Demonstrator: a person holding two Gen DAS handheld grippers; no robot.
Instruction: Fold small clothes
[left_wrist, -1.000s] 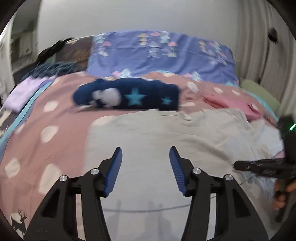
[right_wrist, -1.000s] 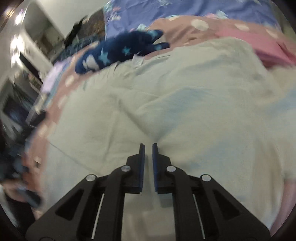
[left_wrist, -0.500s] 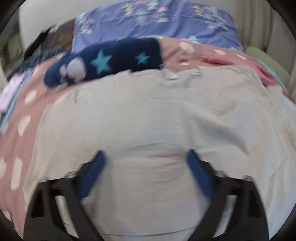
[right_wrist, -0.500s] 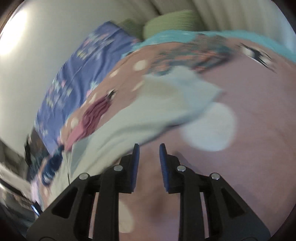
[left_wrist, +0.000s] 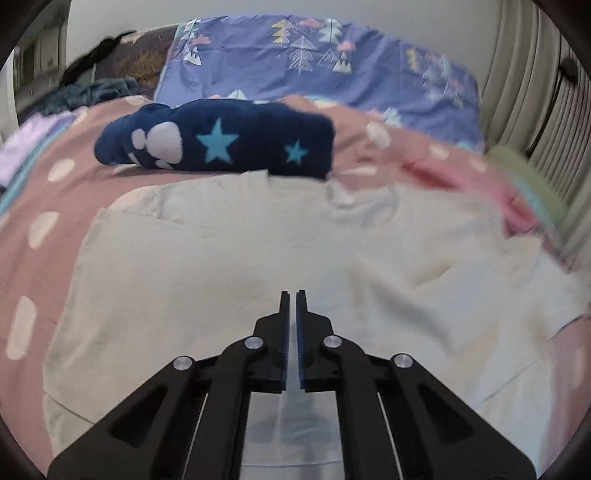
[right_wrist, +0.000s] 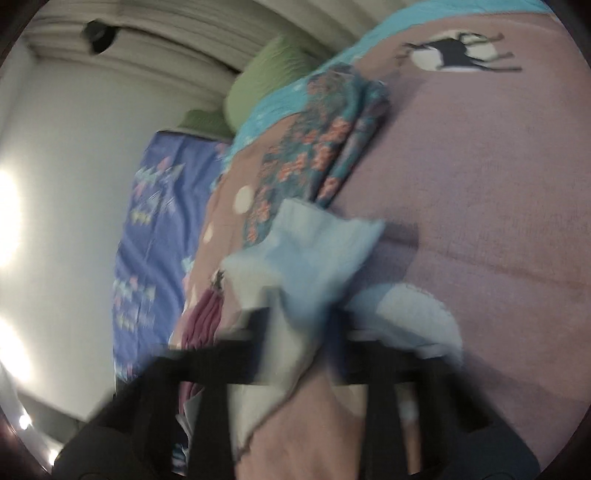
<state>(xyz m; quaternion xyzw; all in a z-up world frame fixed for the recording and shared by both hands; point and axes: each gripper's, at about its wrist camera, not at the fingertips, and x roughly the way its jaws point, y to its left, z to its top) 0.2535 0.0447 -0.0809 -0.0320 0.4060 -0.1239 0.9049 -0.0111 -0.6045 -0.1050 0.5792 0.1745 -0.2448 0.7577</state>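
A pale cream-blue garment (left_wrist: 258, 266) lies spread flat on the bed. In the left wrist view my left gripper (left_wrist: 291, 295) rests tips-down on its near middle. Its jaws are closing to shut, with only a thin pale strip of cloth between the pads. The right wrist view is blurred and rolled sideways. There my right gripper (right_wrist: 301, 317) has closed on a bunched corner of the same pale garment (right_wrist: 317, 240), which puffs out beyond the fingers. A rolled navy garment with stars (left_wrist: 221, 144) lies just past the pale one.
The bed cover (left_wrist: 37, 206) is dusty pink with white dots. A purple pillow (left_wrist: 314, 62) stands at the head. A crumpled pink garment (left_wrist: 461, 177) lies at right. A folded floral garment (right_wrist: 317, 140) and a green cushion (right_wrist: 273, 70) sit by the bed's far edge.
My left jaws went from wide open to shut and sank closer to the pale garment. My right gripper swung from the garment's middle to its edge, rolled over, and closed on the cloth.
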